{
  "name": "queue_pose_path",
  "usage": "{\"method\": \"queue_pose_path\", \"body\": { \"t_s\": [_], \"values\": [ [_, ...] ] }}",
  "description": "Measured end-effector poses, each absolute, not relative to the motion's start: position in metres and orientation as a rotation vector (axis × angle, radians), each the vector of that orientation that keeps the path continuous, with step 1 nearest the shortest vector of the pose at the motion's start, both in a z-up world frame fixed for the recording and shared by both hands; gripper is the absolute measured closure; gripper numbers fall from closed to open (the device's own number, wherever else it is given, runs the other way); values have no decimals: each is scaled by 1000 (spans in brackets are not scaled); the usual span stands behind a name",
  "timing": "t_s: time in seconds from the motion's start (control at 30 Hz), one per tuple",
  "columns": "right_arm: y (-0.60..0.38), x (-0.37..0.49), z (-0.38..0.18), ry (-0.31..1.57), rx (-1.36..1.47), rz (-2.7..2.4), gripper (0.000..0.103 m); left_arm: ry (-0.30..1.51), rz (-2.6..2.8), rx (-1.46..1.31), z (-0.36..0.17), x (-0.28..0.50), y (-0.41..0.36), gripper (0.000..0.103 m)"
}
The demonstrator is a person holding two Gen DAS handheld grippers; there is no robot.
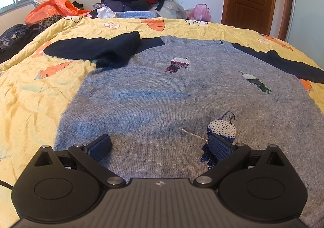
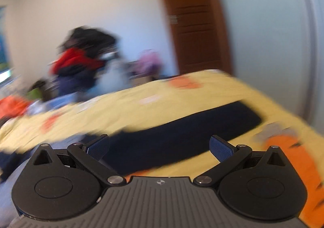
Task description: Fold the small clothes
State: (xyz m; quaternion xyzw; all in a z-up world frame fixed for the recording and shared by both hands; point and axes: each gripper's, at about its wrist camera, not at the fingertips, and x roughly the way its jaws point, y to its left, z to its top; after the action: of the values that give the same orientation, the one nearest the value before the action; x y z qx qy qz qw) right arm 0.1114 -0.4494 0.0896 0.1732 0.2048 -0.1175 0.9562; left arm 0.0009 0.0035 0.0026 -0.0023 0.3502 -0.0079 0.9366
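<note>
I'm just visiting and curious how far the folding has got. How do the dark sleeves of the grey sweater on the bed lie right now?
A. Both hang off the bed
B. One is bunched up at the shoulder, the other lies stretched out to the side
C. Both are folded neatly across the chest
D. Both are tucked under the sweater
B: on the grey sweater, one dark sleeve lies crumpled by the shoulder, while the other sleeve stretches outward over the yellow quilt.

sweater (image 1: 162, 96): 1 | beaded birds (image 1: 221, 128): 3 | grippers (image 1: 160, 147): 2
</note>
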Motion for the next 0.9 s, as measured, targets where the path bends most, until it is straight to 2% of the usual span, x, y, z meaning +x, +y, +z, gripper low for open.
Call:
{"method": "queue_pose_path", "body": {
  "t_s": [0.1, 0.17, 0.2, 0.27, 0.37, 0.43, 0.5, 0.53, 0.57, 0.73, 0.9],
  "values": [
    [-521, 143, 73, 446, 514, -363, 5, 715, -16, -7, 3, 2, 4, 0],
    [-552, 153, 53, 465, 593, -411, 19, 715, -16, -7, 3, 2, 4, 0],
    [-563, 158, 44, 474, 636, -418, 22, 715, -16, -7, 3, 2, 4, 0],
    [-577, 165, 26, 491, 723, -417, 27, 715, -15, -7, 3, 2, 4, 0],
    [-584, 174, 4, 486, 792, -397, 41, 715, -14, -7, 3, 2, 4, 0],
    [-585, 175, 2, 455, 798, -393, 42, 714, -14, -8, 3, 2, 4, 0],
    [-586, 179, -2, 442, 811, -390, 49, 714, -12, -10, 3, 3, 5, 0],
    [-589, 182, -2, 445, 810, -401, 64, 714, -12, -11, 3, 4, 5, 0],
    [-589, 186, -4, 464, 803, -422, 88, 713, -11, -13, 3, 5, 6, 0],
    [-575, 186, 15, 442, 741, -447, 89, 713, -12, -15, 3, 5, 6, 0],
    [-478, 183, 73, 380, 477, -249, 89, 708, -15, -30, 3, 5, 7, 0]
  ]
}}
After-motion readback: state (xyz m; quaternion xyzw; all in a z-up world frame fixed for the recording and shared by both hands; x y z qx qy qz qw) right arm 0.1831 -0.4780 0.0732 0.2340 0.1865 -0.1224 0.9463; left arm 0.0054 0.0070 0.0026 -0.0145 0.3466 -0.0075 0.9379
